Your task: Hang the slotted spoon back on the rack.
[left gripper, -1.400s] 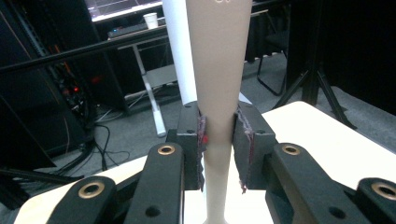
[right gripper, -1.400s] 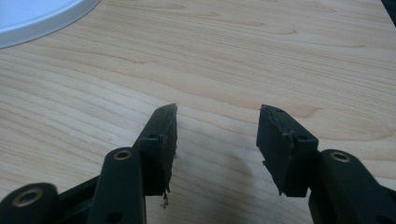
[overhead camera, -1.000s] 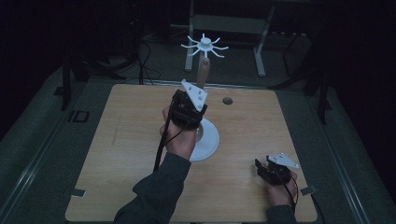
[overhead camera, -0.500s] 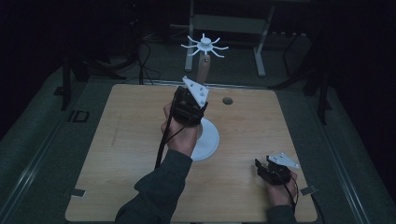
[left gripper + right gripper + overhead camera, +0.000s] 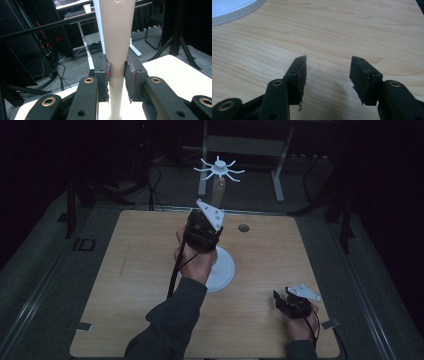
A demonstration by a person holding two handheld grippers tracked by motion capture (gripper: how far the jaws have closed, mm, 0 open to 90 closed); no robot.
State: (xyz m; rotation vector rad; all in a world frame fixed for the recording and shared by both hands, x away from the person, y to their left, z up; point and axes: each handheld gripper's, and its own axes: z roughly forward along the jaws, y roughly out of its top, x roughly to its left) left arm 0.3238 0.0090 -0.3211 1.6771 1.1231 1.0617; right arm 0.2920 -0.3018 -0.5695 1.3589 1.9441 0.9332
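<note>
A stand rises from the wooden table (image 5: 125, 285): a white round base (image 5: 225, 270), a tapering beige pole (image 5: 217, 195) and a white spoked top (image 5: 219, 168). My left gripper (image 5: 207, 227) is raised over the base and shut on the pole. In the left gripper view the two pads (image 5: 108, 75) press the narrow lower part of the pole (image 5: 117, 37) from both sides, the left gripper (image 5: 117, 72) pointing level. My right gripper (image 5: 281, 299) rests near the table's front right corner. Its jaws stand open over bare wood, the right gripper (image 5: 328, 72) holding nothing.
A small dark hole (image 5: 243, 227) sits in the tabletop to the right of the stand. An edge of the white base (image 5: 232, 8) shows at the upper left of the right gripper view. Behind the table are a metal desk frame (image 5: 245, 145), cables and dark tripod legs.
The grey plate on my left gripper has tipped a little toward the far side, the grip on the pole unchanged. The right hand has not moved.
</note>
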